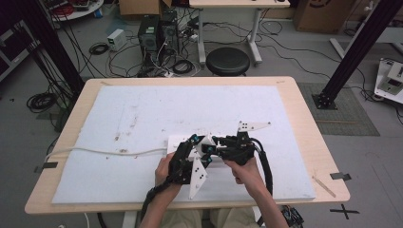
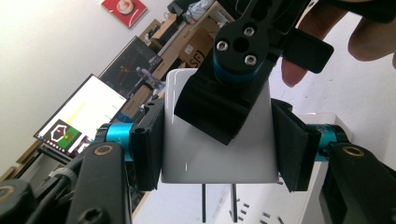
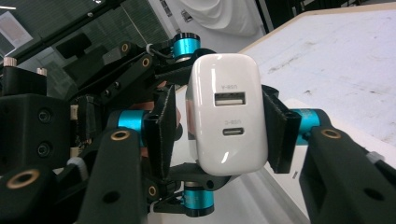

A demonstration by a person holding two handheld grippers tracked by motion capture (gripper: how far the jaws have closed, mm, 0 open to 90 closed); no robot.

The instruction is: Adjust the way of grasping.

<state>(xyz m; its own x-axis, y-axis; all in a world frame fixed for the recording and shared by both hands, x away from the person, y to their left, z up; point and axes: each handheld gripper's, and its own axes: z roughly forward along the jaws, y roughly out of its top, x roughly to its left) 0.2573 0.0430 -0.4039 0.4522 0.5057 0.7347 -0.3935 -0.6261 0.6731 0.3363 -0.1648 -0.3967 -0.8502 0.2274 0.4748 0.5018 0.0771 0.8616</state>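
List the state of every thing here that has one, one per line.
Charger: lifted off the table, held between both grippers, prongs out, both ports empty.
Left gripper: shut on the charger's sides.
Right gripper: jaws at the charger's sides, pads against it.
Power strip: lying flat on the white mat, cable trailing left off the table.

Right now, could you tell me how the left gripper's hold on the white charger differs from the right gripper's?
The left gripper has its jaws shut on the white charger from the prong end. The right gripper flanks it from the port end, and firm contact is unclear there. Their jaws cross at right angles. Both meet on the same charger.
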